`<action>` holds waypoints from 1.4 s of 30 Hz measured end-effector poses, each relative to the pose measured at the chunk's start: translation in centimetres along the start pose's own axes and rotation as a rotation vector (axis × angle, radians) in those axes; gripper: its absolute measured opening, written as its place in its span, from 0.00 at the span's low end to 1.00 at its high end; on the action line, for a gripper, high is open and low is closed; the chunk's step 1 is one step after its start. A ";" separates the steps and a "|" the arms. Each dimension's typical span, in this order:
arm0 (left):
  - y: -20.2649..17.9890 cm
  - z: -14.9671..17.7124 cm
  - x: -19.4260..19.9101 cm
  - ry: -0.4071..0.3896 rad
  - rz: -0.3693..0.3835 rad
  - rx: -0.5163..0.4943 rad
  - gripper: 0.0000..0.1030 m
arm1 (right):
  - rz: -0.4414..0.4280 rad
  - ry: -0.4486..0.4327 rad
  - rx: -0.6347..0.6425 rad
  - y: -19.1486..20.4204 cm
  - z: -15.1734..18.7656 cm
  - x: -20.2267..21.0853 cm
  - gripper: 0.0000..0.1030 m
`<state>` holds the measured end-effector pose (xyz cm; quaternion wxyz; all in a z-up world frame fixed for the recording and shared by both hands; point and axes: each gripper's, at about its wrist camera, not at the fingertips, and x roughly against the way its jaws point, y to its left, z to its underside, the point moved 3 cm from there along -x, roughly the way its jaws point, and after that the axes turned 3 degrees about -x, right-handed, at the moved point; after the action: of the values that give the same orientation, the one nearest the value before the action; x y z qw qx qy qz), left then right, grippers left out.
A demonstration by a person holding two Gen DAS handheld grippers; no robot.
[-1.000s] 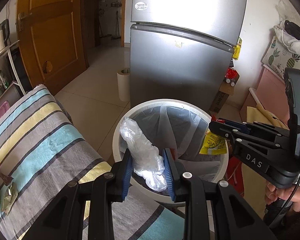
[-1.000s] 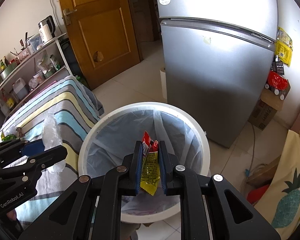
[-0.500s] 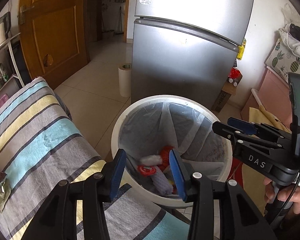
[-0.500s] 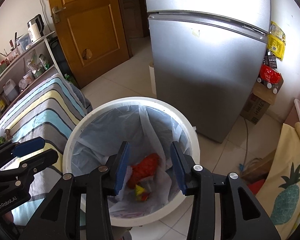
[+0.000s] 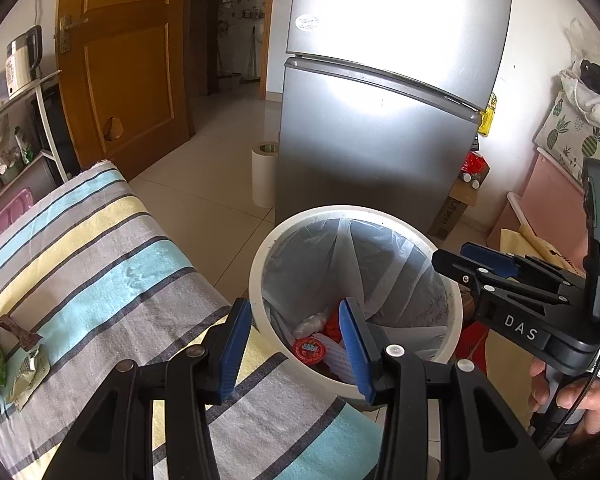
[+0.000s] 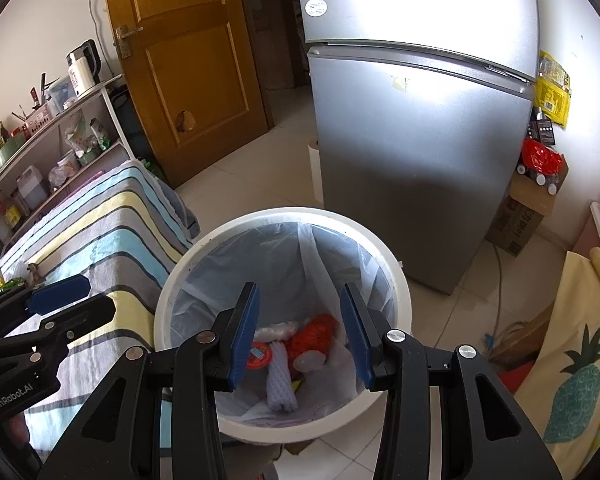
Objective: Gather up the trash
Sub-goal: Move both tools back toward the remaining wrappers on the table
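We see both the left gripper (image 5: 294, 346) and right gripper (image 6: 298, 340) with jaws wide apart, holding nothing, above the bin (image 6: 188, 276) — only the left view shows wrappers (image 5: 18, 364) on the bench (image 5: 100, 264).

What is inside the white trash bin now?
The white trash bin holds a clear plastic liner. At the bottom lie an orange wrapper, a round red lid, a white foam net and crumpled clear plastic. Anything beneath this pile is covered.
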<state>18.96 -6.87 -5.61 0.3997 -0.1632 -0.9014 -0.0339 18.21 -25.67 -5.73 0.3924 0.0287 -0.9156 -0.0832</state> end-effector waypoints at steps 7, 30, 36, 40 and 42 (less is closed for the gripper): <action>0.7 0.2 1.5 -0.021 -0.011 0.016 0.44 | -0.006 -0.021 0.019 1.3 0.0 1.1 0.42; 3.6 2.3 5.3 -0.066 -0.090 0.066 0.45 | -0.032 -0.065 0.043 3.5 0.8 3.1 0.52; 5.5 3.5 6.8 -0.085 -0.132 0.104 0.45 | -0.056 -0.071 0.057 5.0 1.0 3.3 0.52; 6.5 4.3 7.8 -0.097 -0.158 0.116 0.46 | -0.081 -0.074 0.065 6.2 1.2 3.4 0.52; 7.1 4.6 8.2 -0.100 -0.165 0.130 0.46 | -0.092 -0.074 0.072 6.8 1.3 3.4 0.52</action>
<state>12.85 2.92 -3.26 0.3599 -0.0636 -0.9308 -0.0001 14.97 -19.17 -3.01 0.3527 0.0817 -0.9296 -0.0691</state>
